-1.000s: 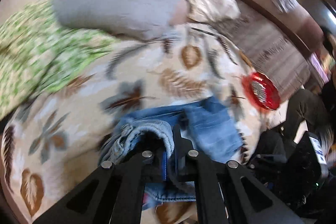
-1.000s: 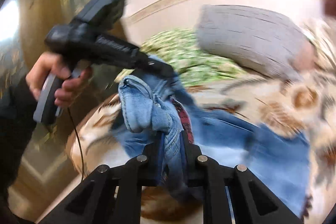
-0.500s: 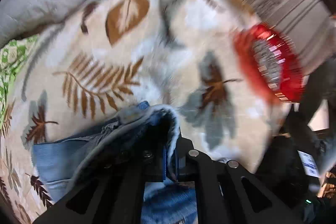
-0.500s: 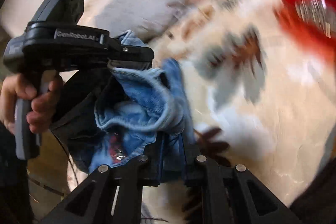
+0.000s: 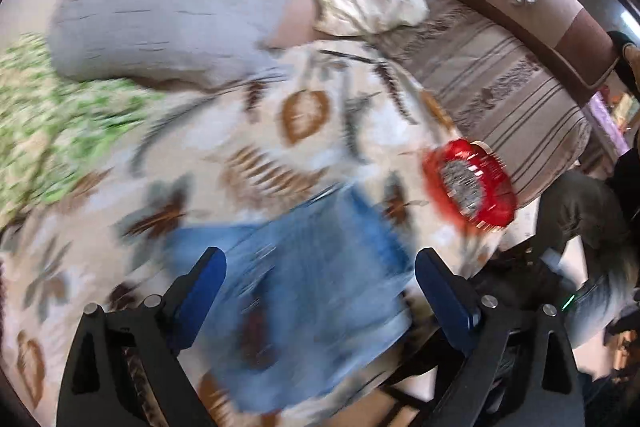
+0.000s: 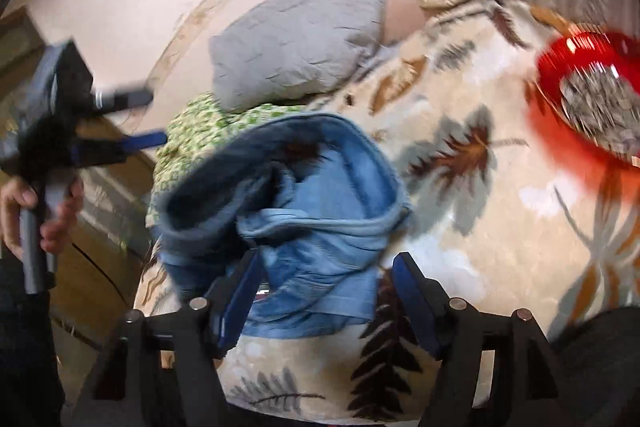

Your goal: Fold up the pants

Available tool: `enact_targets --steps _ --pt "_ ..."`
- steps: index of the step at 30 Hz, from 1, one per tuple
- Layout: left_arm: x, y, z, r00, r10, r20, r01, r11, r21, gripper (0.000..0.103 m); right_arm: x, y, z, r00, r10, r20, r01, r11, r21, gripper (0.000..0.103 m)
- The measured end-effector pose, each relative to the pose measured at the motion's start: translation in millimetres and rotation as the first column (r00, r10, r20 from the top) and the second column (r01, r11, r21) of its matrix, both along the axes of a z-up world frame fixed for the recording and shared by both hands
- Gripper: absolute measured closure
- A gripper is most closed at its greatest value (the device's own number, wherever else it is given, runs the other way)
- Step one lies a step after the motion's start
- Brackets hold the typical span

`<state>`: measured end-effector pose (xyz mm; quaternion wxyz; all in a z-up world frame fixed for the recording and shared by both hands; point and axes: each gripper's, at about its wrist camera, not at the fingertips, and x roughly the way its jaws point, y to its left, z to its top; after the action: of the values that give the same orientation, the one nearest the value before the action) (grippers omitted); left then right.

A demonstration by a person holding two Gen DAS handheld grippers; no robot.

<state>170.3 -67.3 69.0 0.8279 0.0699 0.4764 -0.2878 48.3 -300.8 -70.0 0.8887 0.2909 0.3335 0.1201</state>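
1. While both devices hang over a leaf-patterned blanket [image 5: 256, 131], the blue denim pants [image 6: 312, 227] lie bunched in a loose heap on it, near the blanket's edge.
2. Seen from its own wrist camera, the left gripper [image 5: 320, 269] has its jaws spread wide with nothing between them; the pants [image 5: 304, 279] appear below as a blurred blue mass, and the blur hides whether the fingers touch the cloth.
3. Jaws on the right gripper [image 6: 325, 269] are also parted, holding nothing, with the near edge of the denim heap lying between the two blue finger pads [image 6: 240, 291].
4. From the right wrist view, the left gripper [image 6: 132, 119] shows at far left, gripped in the person's hand [image 6: 44, 211], clear of the pants.
5. A grey pillow [image 6: 296, 39] rests at the blanket's far side, with a green-patterned cloth [image 6: 200, 135] just beside it and behind the pants.
6. Off to the right sits a red bowl [image 6: 592, 95], apart from the denim.
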Motion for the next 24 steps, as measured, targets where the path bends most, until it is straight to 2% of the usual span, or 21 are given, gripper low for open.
enact_targets --steps 3,7,12,16,17,18,19,20,21,24 --pt "-20 47 -20 0.999 0.02 -0.026 -0.02 1.0 -0.001 0.008 1 16 17 0.998 0.061 0.032 -0.061 0.998 0.006 0.032" --pt "-51 83 -64 0.998 -0.009 -0.056 0.009 1.0 0.0 0.008 7 39 23 0.989 0.147 0.021 -0.148 0.988 0.042 0.032" --pt "-77 88 -108 0.998 -0.05 0.026 0.048 0.997 0.054 0.008 15 69 32 0.981 0.193 0.02 -0.193 0.981 -0.016 0.032" --pt "-81 81 -128 0.992 -0.071 0.103 0.06 0.992 0.108 0.008 23 85 35 0.98 0.199 0.03 -0.197 0.979 -0.05 0.032" --pt "-81 78 -132 0.989 -0.086 0.124 0.071 0.99 0.118 0.013 27 90 36 0.98 0.196 0.036 -0.194 0.979 -0.061 0.034" --pt "-81 73 -135 0.985 -0.101 0.142 0.082 0.987 0.135 0.025 30 94 37 0.979 0.2 0.051 -0.196 0.978 -0.066 0.038" --pt "-80 70 -139 0.984 -0.112 0.137 0.09 0.984 0.154 0.081 31 97 39 0.976 0.209 0.062 -0.204 0.976 -0.08 0.071" --pt "-76 67 -145 0.988 -0.106 0.116 0.084 0.98 0.181 0.097 34 102 39 0.974 0.221 0.058 -0.213 0.97 -0.118 0.081" --pt "-72 67 -146 0.992 -0.082 0.099 0.062 0.981 0.186 0.097 37 107 39 0.97 0.239 0.044 -0.23 0.962 -0.144 0.082" --pt "-71 70 -131 0.995 -0.064 0.08 0.055 0.993 0.101 0.097 33 109 48 0.963 0.26 0.066 -0.244 0.952 -0.187 0.084"
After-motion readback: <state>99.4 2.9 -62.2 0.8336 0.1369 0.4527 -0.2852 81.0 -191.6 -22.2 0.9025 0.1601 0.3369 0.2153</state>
